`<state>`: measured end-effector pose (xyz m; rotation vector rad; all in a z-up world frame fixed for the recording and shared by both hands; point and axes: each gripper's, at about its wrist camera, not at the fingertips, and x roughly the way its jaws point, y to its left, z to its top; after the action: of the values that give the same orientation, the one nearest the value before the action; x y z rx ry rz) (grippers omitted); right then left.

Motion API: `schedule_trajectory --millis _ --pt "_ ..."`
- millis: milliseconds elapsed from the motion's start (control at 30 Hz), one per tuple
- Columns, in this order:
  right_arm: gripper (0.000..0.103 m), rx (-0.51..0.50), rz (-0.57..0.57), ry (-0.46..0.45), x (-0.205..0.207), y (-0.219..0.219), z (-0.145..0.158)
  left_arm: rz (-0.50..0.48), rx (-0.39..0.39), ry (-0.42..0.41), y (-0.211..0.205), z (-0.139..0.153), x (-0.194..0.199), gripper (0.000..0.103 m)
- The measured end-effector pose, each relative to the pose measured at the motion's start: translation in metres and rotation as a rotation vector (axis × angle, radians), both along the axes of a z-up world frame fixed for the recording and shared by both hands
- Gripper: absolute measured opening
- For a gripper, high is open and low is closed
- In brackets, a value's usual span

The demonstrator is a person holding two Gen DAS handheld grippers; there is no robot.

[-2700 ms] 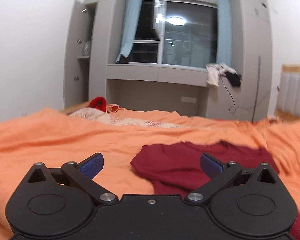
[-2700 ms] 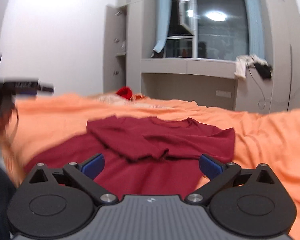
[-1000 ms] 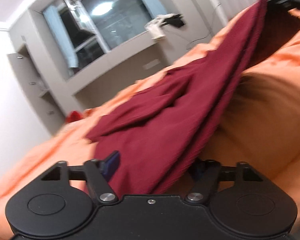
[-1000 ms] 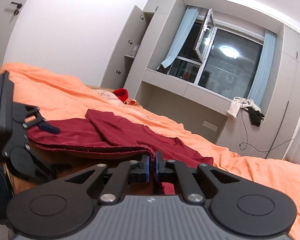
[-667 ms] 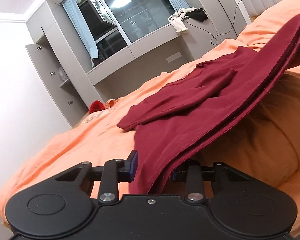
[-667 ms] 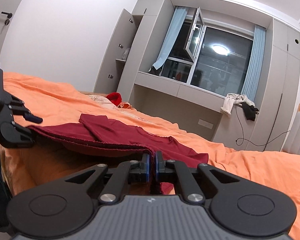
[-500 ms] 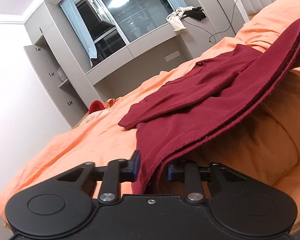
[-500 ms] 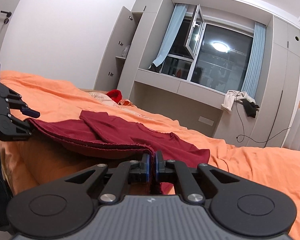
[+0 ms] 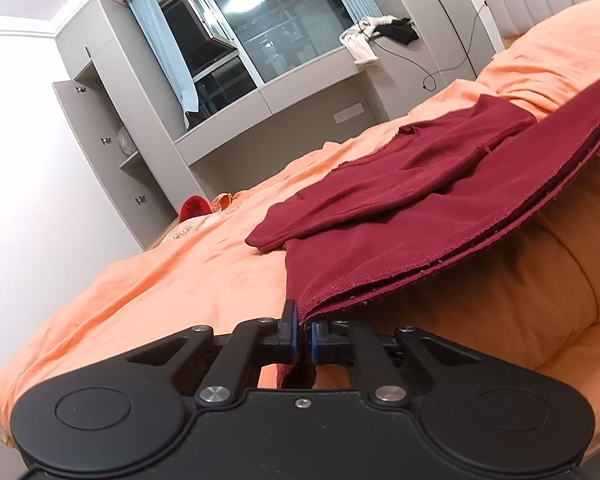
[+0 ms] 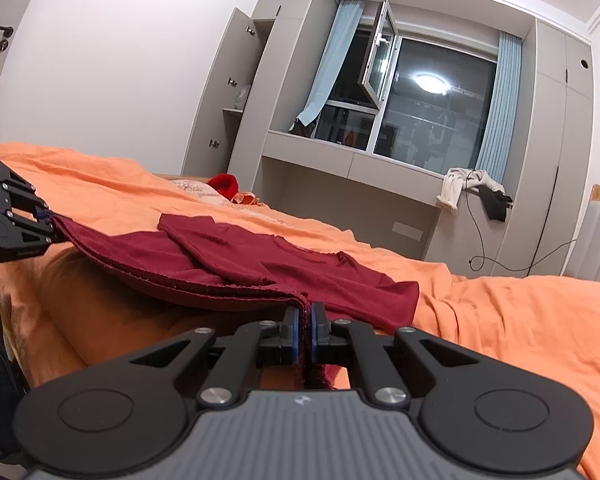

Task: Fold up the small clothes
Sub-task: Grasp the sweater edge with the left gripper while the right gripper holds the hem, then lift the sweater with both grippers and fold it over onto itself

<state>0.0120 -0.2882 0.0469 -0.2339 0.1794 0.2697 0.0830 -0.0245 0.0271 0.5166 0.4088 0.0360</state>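
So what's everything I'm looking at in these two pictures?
Dark red garment: one, maroon, on the bed, near hem lifted.
Bedcover: one, orange, over the bed.
Red item: one, far end of the bed; cannot tell what.
Window: one, dark, sash tilted open.
Curtains: two, pale blue, beside the window.
Clothes: white and black, on the ledge.
Cupboard: grey, door open.
Left tool: black, shut on the hem.
Right tool: black, shut on the hem.

A bed covered by a rumpled orange duvet [image 10: 520, 320] carries a dark red shirt [image 10: 260, 264] spread across it (near hem raised off the cover). At the far end lie a red item [image 10: 225, 184] and pale patterned fabric [image 10: 196, 189].
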Motion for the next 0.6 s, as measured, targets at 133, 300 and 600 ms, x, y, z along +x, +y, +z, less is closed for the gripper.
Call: schedule_trajectory --millis 133,300,600 --pt "0.005 -0.007 -0.020 -0.008 -0.006 0.000 0.000 0.000 -0.051 -0.050 0.002 0.006 -0.006 0.005" --pt "0.005 0.017 -0.034 -0.047 -0.023 -0.005 0.001 -0.003 -0.077 -0.103 0.001 0.023 -0.024 0.005" --pt "0.005 0.034 -0.032 -0.122 -0.081 -0.018 0.015 -0.044 -0.142 -0.170 0.003 0.061 -0.078 0.005"
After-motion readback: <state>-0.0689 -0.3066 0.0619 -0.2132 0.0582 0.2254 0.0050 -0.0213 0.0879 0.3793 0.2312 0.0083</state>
